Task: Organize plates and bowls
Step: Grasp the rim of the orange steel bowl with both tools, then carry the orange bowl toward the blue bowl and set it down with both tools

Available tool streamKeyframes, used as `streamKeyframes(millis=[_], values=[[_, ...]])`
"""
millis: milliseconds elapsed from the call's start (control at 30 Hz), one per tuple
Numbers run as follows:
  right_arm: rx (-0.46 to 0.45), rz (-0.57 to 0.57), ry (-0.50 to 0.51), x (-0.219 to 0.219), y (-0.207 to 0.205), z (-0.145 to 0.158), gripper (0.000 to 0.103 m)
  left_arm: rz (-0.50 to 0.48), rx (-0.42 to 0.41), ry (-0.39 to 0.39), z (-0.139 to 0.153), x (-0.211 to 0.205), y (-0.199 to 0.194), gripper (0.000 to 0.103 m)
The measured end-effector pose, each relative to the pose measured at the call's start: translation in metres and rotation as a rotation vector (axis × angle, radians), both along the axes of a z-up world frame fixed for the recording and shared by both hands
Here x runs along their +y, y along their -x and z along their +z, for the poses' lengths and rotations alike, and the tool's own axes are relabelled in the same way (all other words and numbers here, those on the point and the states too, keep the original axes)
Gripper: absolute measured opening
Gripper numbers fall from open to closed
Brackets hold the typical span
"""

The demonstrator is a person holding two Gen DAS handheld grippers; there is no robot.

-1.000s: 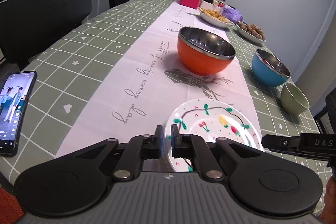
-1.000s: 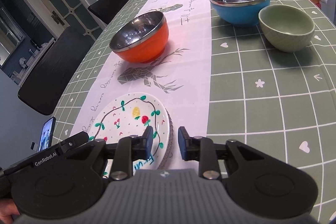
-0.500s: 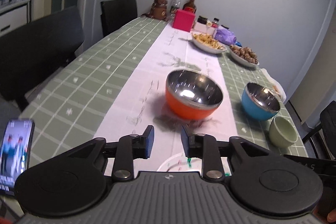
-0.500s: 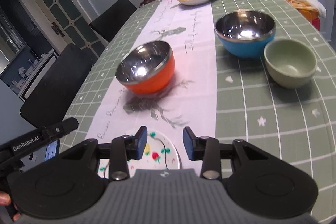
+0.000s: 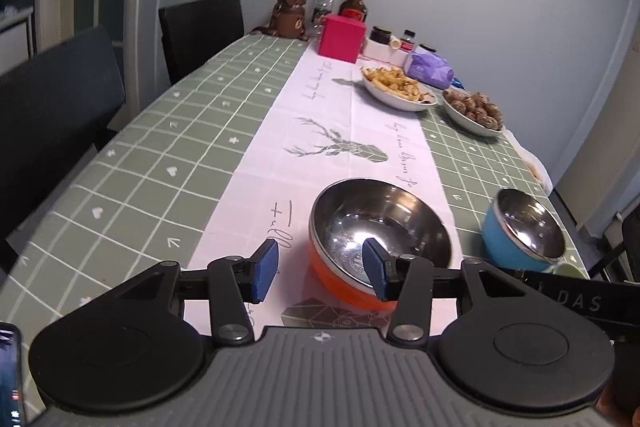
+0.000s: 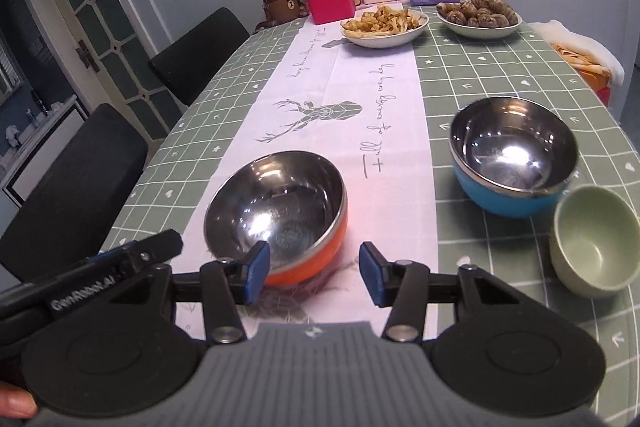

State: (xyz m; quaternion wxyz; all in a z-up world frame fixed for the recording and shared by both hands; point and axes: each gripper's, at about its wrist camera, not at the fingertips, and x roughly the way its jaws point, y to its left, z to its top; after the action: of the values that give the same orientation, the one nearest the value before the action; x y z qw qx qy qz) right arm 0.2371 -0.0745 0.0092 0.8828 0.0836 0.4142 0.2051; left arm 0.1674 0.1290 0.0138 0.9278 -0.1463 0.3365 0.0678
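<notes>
Facing orange bowl (image 5: 380,227), tool (image 5: 320,269) open

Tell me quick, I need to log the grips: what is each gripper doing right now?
Left gripper: open, just been opening, nothing between its fingers.
Right gripper: open, just been opening, holding nothing.

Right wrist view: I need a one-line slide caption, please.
Open right gripper faces an orange bowl, blue bowl and green bowl on the checked table.

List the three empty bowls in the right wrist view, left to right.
Orange steel-lined bowl → blue steel-lined bowl → small pale green ceramic bowl.
</notes>
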Motion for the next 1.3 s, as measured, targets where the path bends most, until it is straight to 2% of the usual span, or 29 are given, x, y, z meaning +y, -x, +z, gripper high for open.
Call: streamKeyframes(millis=[133,300,400,567,633,700,767,800,900,1100,1300], values=[[0.003,-0.024,0.021,0.011,-0.019,-0.01,0.048,0.048,0.009,0.045,-0.015,0.008,-0.015,0.056],[0.054,-0.057,0.04,0.016,-0.04,-0.025,0.043,0.091,0.02,0.036,-0.024,0.012,-0.033,0.056],[0.101,-0.067,-0.008,0.013,-0.048,-0.031,0.036,0.086,0.033,0.041,-0.029,0.011,-0.04,0.052],[0.152,-0.079,-0.045,0.012,-0.055,-0.038,0.028,0.082,0.06,0.027,-0.037,0.008,-0.049,0.039],[0.152,-0.083,-0.041,0.013,-0.056,-0.04,0.02,0.079,0.063,0.016,-0.039,0.006,-0.051,0.035],[0.154,-0.081,-0.039,0.015,-0.056,-0.041,0.017,0.067,0.058,0.012,-0.039,0.004,-0.052,0.029],[0.152,-0.077,-0.036,0.015,-0.056,-0.041,0.016,0.043,0.054,0.015,-0.038,0.002,-0.052,0.014],[0.149,-0.075,-0.034,0.016,-0.056,-0.041,0.015,0.031,0.057,0.01,-0.037,0.0,-0.053,0.012],[0.141,-0.074,-0.022,0.017,-0.055,-0.04,0.014,0.027,0.074,-0.013,-0.035,-0.005,-0.053,0.012],[0.12,-0.065,-0.029,0.012,-0.048,-0.031,0.013,0.035,0.076,0.004,-0.021,-0.005,-0.047,0.011],[0.088,-0.057,-0.036,-0.011,-0.027,-0.011,0.013,-0.01,0.081,0.008,0.0,-0.021,-0.029,0.011]])
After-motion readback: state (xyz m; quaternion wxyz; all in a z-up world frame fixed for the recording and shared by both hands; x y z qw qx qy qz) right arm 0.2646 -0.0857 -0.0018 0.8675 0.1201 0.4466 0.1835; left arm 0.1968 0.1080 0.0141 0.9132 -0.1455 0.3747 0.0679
